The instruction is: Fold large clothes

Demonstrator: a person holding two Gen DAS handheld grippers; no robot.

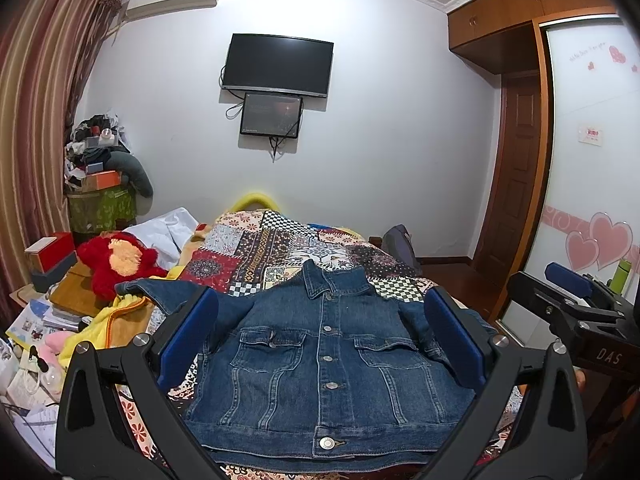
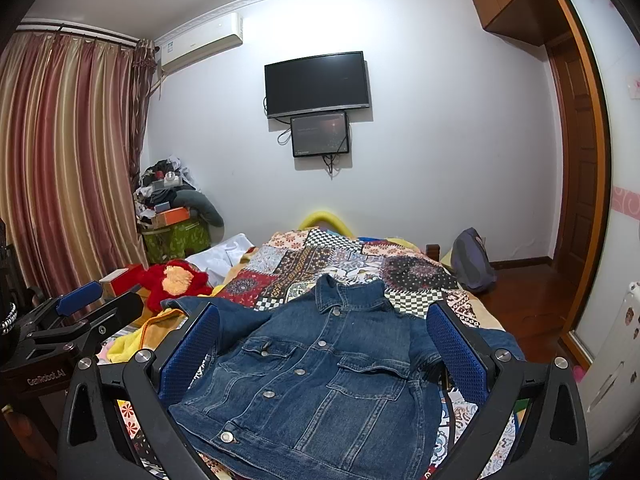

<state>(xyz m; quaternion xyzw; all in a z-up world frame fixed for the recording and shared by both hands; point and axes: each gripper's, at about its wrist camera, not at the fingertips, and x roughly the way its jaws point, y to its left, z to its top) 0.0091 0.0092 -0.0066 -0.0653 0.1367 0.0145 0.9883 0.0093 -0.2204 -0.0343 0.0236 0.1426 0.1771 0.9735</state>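
The denim jacket (image 1: 324, 364) lies buttoned, front up, on the bed (image 1: 280, 248), both the left gripper (image 1: 324, 344) and right gripper (image 2: 324, 356) hovering wide-jawed and empty, so folding seems unstarted; next, probably, a sleeve (image 1: 160, 292) gets pinched inward.

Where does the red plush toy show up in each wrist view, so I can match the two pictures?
Left wrist: the red plush toy lies at mid-left, on the clutter beside the bed, left of the denim jacket.
Right wrist: the red plush toy sits left of centre, again left of the denim jacket.
Shared landmark: the wall-mounted TV.
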